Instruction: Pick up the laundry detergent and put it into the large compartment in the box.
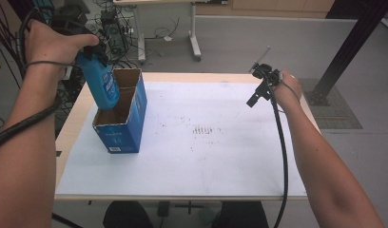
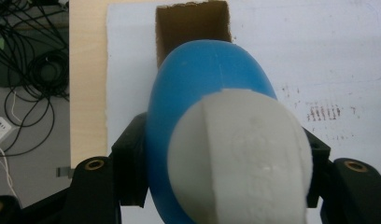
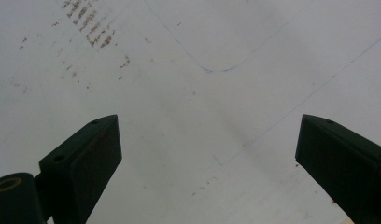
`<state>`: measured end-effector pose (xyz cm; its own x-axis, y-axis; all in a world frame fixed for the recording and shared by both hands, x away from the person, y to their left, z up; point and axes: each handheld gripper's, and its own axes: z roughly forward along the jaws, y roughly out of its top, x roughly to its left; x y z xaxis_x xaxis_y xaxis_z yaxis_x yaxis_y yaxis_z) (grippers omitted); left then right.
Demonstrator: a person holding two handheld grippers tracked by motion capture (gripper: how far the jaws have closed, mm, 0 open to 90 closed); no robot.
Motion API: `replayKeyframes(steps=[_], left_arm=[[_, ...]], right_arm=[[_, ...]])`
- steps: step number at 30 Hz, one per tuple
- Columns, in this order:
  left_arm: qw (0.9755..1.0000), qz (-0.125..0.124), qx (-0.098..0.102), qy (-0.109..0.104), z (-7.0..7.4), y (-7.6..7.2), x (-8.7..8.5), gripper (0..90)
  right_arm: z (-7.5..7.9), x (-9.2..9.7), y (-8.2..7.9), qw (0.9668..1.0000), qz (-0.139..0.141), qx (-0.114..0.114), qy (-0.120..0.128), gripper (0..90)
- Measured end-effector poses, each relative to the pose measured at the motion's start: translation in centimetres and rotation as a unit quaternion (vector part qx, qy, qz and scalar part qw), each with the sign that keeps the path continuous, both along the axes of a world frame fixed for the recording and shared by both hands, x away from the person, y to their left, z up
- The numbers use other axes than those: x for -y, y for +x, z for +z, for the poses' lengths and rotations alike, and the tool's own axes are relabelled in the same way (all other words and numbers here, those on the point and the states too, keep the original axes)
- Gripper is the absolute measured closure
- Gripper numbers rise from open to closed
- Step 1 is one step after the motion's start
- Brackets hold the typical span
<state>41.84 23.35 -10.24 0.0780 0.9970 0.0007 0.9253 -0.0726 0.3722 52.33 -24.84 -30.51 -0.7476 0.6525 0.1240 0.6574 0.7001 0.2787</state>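
The left gripper (image 2: 221,168) clamps its black jaws on a blue plastic bottle with a white cap (image 2: 207,93), held cap-up, its base dipping into the near compartment of the open blue cardboard box (image 1: 123,128) right beneath. Well off to the side, the right gripper (image 3: 207,144) hangs wide open, holding nothing, above the stained white table sheet (image 3: 188,93).

No legible text on bottle (image 1: 102,83) or box (image 1: 121,135).
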Motion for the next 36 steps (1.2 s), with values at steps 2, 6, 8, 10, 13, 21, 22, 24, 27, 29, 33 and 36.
replayKeyframes(steps=[2, 6, 8, 10, 13, 21, 22, 24, 27, 29, 33, 36], left_arm=[[1.0000, 0.000, -0.003, -0.001, -0.4, 0.1, 0.0, 37.8], [1.0000, 0.000, -0.002, -0.008, -1.2, 0.3, 0.0, 37.8], [1.0000, -0.001, -0.004, -0.008, -1.7, 0.4, 0.0, 37.8], [0.9999, -0.001, -0.006, -0.008, -2.1, 0.5, 0.1, 37.8], [0.9999, -0.004, -0.009, -0.010, -2.8, 0.6, 0.2, 37.8], [0.9997, -0.004, -0.020, -0.015, -4.5, 0.8, 0.1, 37.8], [0.9996, -0.004, -0.021, -0.019, -4.7, 0.8, 0.0, 37.8], [0.9995, -0.003, -0.022, -0.023, -5.1, 0.7, -0.1, 37.8], [0.9994, -0.002, -0.026, -0.021, -5.8, 0.8, -0.1, 37.8], [0.9995, -0.001, -0.028, -0.017, -6.1, 0.7, -0.1, 37.8], [0.9994, 0.001, -0.032, -0.014, -6.9, 0.8, -0.2, 37.8], [0.9992, 0.000, -0.036, -0.016, -7.5, 0.8, -0.3, 37.8]], right_arm=[[-0.1, 0.0, 0.0, 1.0000, 0.000, -0.002, -0.002, 6.8], [-0.2, 0.0, -0.1, 1.0000, 0.000, -0.001, -0.002, 6.8], [-0.2, 0.1, 0.0, 1.0000, 0.000, -0.001, -0.002, 6.8], [-0.2, 0.1, 0.0, 1.0000, 0.002, 0.000, -0.003, 6.8], [-0.2, 0.0, 0.0, 1.0000, 0.000, -0.001, -0.004, 6.8], [-0.5, -0.1, -0.1, 1.0000, 0.002, -0.003, -0.002, 6.8], [-0.5, -0.2, -0.1, 1.0000, 0.004, -0.004, -0.003, 6.8], [-0.6, -0.2, -0.2, 1.0000, 0.002, -0.006, -0.001, 6.8], [-0.7, -0.2, -0.2, 1.0000, 0.003, -0.007, -0.001, 6.8], [-0.6, -0.2, -0.2, 1.0000, 0.002, -0.005, -0.003, 6.8], [-0.4, -0.3, -0.3, 1.0000, 0.005, -0.001, -0.004, 6.8], [-0.4, -0.3, -0.3, 1.0000, 0.006, -0.001, -0.004, 6.8]])
